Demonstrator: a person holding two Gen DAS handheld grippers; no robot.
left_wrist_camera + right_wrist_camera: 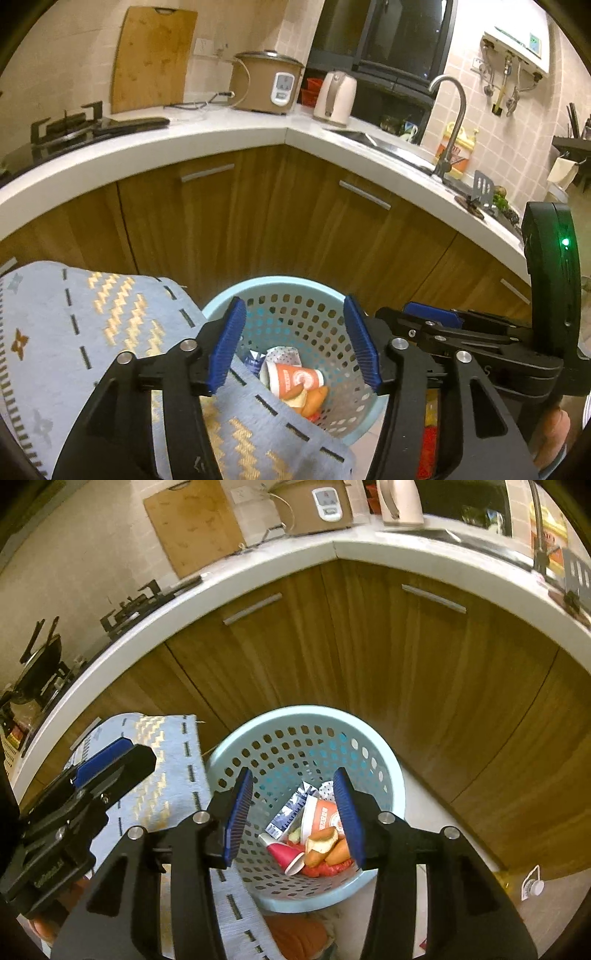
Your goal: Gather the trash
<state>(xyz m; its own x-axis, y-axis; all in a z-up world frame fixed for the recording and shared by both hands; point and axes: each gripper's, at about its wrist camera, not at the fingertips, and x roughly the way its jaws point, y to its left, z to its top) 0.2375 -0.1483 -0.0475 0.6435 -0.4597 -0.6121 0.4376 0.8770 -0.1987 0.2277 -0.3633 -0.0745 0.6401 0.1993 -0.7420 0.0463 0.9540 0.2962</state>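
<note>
My left tool point(295, 345): open, empty, above the basket point(288, 286).
My right tool point(291, 818): open, empty.
Basket: holds cups point(319, 814), peels.
Cloth point(110, 321): beside the basket.

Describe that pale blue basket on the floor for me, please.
The basket is a round, pale blue bin, plastic by its look, with walls full of small holes. It stands upright on the floor by the wooden corner cabinets. Inside lie paper cups, a carton and food scraps. A patterned blue cloth drapes over its left rim.
</note>
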